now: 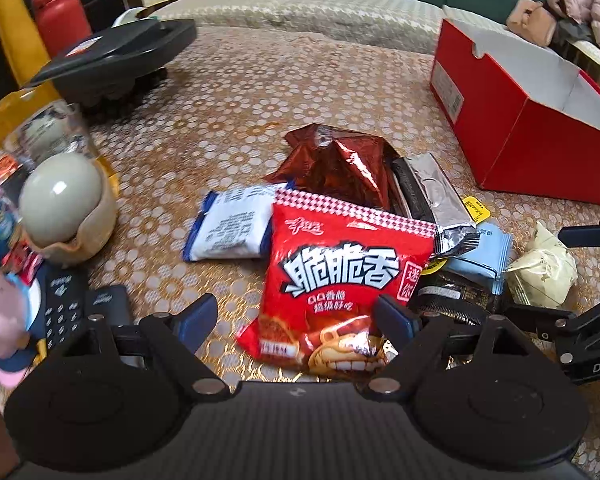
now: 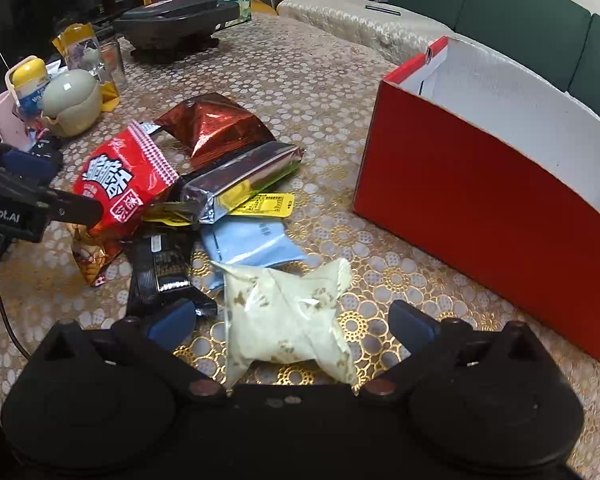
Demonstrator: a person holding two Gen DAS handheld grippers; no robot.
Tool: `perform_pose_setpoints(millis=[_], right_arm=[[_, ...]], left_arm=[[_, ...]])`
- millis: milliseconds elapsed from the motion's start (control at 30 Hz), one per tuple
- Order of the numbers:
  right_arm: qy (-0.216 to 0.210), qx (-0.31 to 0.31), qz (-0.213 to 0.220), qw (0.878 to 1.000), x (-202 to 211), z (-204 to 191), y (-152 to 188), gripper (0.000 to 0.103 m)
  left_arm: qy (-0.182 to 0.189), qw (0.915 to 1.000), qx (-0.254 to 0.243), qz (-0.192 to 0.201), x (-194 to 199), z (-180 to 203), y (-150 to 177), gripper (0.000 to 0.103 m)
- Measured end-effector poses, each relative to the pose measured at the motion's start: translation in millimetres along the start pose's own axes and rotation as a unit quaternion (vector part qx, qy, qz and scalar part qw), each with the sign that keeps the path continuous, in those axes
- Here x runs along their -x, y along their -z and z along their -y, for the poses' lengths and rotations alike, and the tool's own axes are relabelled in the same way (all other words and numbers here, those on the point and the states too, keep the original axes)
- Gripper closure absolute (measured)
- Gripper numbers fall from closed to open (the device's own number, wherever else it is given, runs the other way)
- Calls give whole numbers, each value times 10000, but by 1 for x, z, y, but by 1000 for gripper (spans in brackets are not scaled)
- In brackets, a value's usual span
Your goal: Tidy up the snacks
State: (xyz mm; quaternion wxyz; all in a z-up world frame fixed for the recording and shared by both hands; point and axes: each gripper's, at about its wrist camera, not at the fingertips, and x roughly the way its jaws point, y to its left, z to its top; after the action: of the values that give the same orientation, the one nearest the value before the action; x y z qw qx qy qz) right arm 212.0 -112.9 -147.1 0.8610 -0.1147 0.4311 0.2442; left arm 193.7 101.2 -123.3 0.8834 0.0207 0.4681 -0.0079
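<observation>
1. Gold-and-white flower-patterned cloth (image 1: 240, 120) covers my work table, with a green sofa (image 2: 520, 12) behind it along the top of both views.
2. Through the left wrist camera I see my left claw (image 1: 300, 316) spread wide at the bottom of the frame, nothing pinched; the red snack bag (image 1: 332, 280) with white lettering lies flat between its blue fingers (image 1: 196, 316), and the pads are not pressing it.
3. Above that bag, in the frame's centre, sit a shiny dark-red foil bag (image 1: 336, 164), a white-and-blue packet (image 1: 232, 228) to its left and a silver pouch (image 1: 436, 196) to its right.
4. Further right I see a pale blue packet (image 1: 480, 256) and a yellow label (image 1: 476, 208) poking out from under the silver pouch.
5. Through the right wrist camera my right claw (image 2: 292, 320) also stands wide open; the cream wrapped snack (image 2: 288, 312) lies on the cloth between its fingers, untouched by either pad.
6. A black packet (image 2: 164, 268) rests just left of the cream one, partly under the pile.
7. The red box (image 2: 480, 216), open-topped with a white inside, stands at the right of both views, apart from the pile.
8. At the upper left I see a grey-green egg-shaped thing in a cup (image 1: 64, 204), a black appliance (image 1: 116, 60) and a red bottle (image 1: 56, 12).
</observation>
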Motion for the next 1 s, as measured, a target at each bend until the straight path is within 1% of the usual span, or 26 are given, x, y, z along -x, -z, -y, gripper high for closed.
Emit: perform_pose_setpoints(millis=[100,167,200,233,267,433,500,567,600,633,667,700,767,900,1000], right_arm=[[-92,-177,-154,9997,-6,6,-1,1],[-10,-317,-467,9984,-14,8,0,0],[26,-189,-365,9992,-13,6,2,1],[29,-125,-356,9993,-13,4,4,1],[51,-124,-326,9994,-13,3,5,1],[95,-226,-88,9997,-7,1,4,6],[51,-234,-69,9997,-6,2,3,15],[47,-282,-38,9996,-6,3,2,20],[17,-324,-42,9995,-5,4,2,25],[-16,-356,-41,9994,-5,4,2,27],[-24,-360,-14,9993,-4,4,2,32],[-19,-341,7,9994,-3,3,2,36],[-55,-342,35,9994,0,2,3,41],[-60,-435,105,9990,4,2,4,45],[-54,-515,189,9985,11,2,5,46]], left_arm=[[263,9996,-48,-19,-4,-1,-4,13],[419,9991,-48,20,-3,-3,-4,13],[514,9987,-50,20,-3,-4,-4,13],[606,9981,-63,-22,-4,-4,-4,13],[619,9980,-94,-78,-7,-3,-4,13],[520,9984,-125,-177,-18,3,-3,13],[544,9984,-70,-167,-18,2,-4,13],[555,9983,-18,-159,-20,2,-4,15],[563,9983,8,-164,-20,2,-4,18],[556,9983,30,-167,-19,2,-3,20],[545,9984,51,-166,-18,2,-3,24],[521,9985,69,-173,-18,3,-3,25],[532,9983,139,-170,-17,2,-2,28],[453,9985,263,-161,-13,2,-1,31],[459,9981,365,-181,-9,2,1,33]])
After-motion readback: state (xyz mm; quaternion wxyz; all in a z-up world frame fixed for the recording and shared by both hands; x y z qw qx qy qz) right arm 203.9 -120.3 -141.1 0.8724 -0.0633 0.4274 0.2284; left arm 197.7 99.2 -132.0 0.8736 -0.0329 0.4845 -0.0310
